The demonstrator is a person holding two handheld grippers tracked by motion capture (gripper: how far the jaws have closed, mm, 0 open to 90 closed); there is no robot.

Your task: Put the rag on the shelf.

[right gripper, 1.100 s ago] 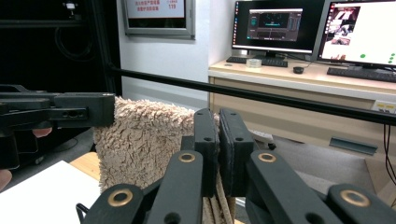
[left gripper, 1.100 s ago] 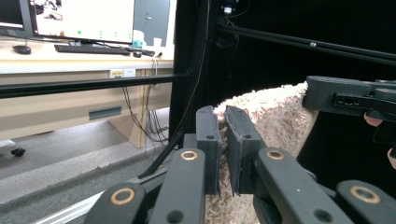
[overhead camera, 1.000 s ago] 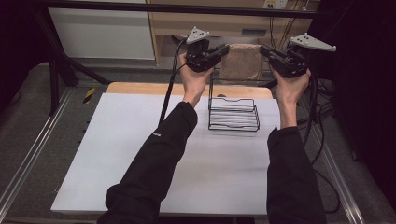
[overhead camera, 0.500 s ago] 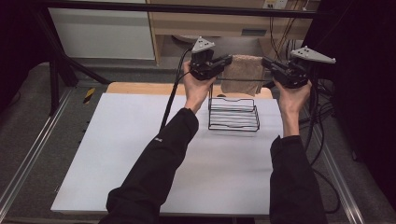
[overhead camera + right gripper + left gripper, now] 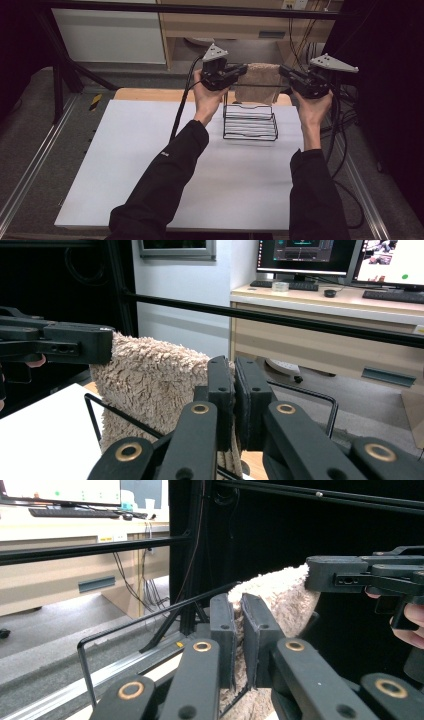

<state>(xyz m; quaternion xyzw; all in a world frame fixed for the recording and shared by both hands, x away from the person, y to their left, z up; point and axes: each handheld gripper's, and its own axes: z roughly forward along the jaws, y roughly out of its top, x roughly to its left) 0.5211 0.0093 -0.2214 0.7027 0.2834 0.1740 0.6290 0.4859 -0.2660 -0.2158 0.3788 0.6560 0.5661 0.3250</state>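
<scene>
The beige fluffy cloth (image 5: pixel 257 82) is held stretched in the air between the two grippers, above the far end of the black wire rack (image 5: pixel 250 122). In the high view, its top edge is pulled taut and level while the rest hangs down behind the rack's tall back wire. The lower hem appears to reach the rack's upper wires; contact cannot be confirmed.

The left gripper (image 5: pixel 240 70) is clamped on one upper corner of the cloth. In the left gripper view, its jaws are seen drawn narrow, with the pile of the cloth (image 5: pixel 280 595) pinched between the pads. The right gripper (image 5: pixel 286 72) is clamped on the opposite upper corner. In the right gripper view, its jaws are likewise nearly together, with the cloth (image 5: pixel 150 385) pressed between them and the rack's wire frame (image 5: pixel 305 392) just behind.

The rack stands on the white table surface (image 5: pixel 150 165), toward its far edge. Each gripper is carried by a hand with a dark sleeve (image 5: pixel 165 180), and a black cable (image 5: pixel 181 107) trails from the left gripper.
</scene>
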